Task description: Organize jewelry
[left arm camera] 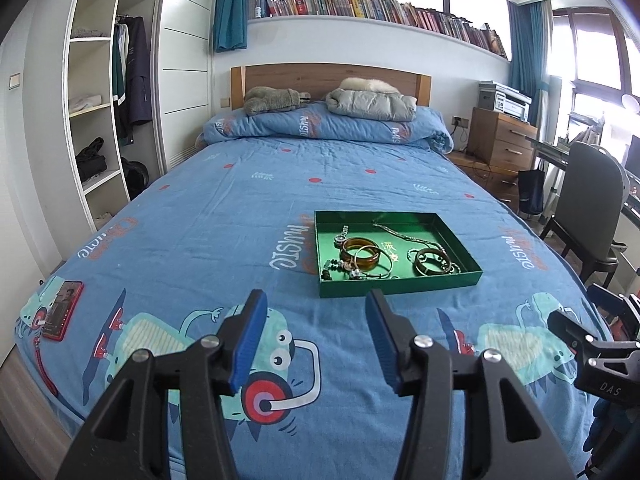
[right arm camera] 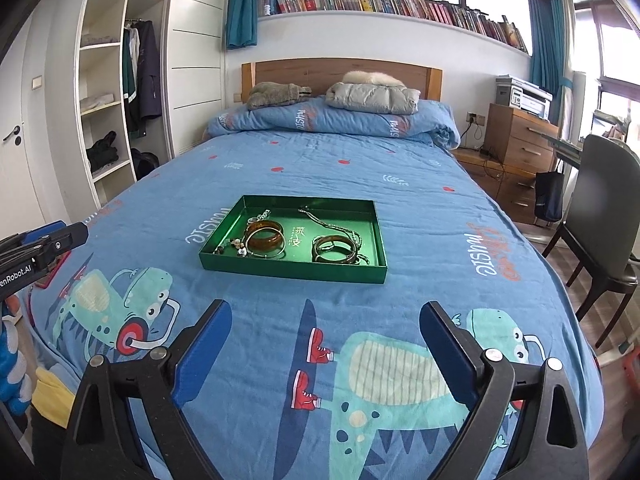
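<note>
Both my grippers, left gripper (left arm camera: 316, 300) and right gripper (right arm camera: 325, 312), hover empty with jaws apart, well short of the green tray (right arm camera: 280, 270) of tangled bangles on the bed (right arm camera: 420, 216). I'd approach low, singling out one amber bangle (right arm camera: 264, 237).

"DAS" on right tongs (left arm camera: 600, 344), "music" on bedspread (left arm camera: 285, 247)

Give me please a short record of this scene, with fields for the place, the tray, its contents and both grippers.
place: bed with blue cartoon cover
tray: green tray, lying flat on the cover
contents: amber bangle, dark bangle, chain necklace, beads
left gripper: open, holding nothing, short of the tray
right gripper: open, holding nothing, short of the tray
</note>
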### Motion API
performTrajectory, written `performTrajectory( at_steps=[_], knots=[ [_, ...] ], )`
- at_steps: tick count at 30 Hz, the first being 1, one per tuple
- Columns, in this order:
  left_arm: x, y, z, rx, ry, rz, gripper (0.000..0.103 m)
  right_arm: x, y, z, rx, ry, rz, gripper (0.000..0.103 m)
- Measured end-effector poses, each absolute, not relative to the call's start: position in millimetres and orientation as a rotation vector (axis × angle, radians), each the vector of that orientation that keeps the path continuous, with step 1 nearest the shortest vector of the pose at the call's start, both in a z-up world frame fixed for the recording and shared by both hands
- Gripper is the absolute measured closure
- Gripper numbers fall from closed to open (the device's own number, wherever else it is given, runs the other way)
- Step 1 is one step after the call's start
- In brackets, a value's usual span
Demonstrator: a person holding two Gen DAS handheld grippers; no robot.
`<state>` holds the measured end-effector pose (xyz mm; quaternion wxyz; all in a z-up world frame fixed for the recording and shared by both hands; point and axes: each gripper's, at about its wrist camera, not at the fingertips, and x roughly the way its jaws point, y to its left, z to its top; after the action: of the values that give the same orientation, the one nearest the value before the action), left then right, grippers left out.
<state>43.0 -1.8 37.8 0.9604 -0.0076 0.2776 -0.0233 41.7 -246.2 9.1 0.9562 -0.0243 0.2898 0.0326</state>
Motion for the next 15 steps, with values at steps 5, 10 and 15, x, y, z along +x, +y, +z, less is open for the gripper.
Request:
performTrajectory(
  at_steps=[5, 10, 15],
  knots=[
    [37.7, -7.3, 36.4, 0.004, 0.552, -0.054, 0.054, 37.9, -242.4, 6.3, -0.073, 0.576, 0.065, 0.002],
    [33.9, -10.8, 36.7, 0.018, 0.538, -0.055, 0.054, 37.3, -242.3, 6.0, -0.076, 0.569, 0.065, 0.001],
    [34.0, -12.2, 35.5, 0.027, 0.536, -0.054, 0.054, 36.6, -244.6, 3.1, -0.063, 0.573, 0.063, 0.001]
  ],
)
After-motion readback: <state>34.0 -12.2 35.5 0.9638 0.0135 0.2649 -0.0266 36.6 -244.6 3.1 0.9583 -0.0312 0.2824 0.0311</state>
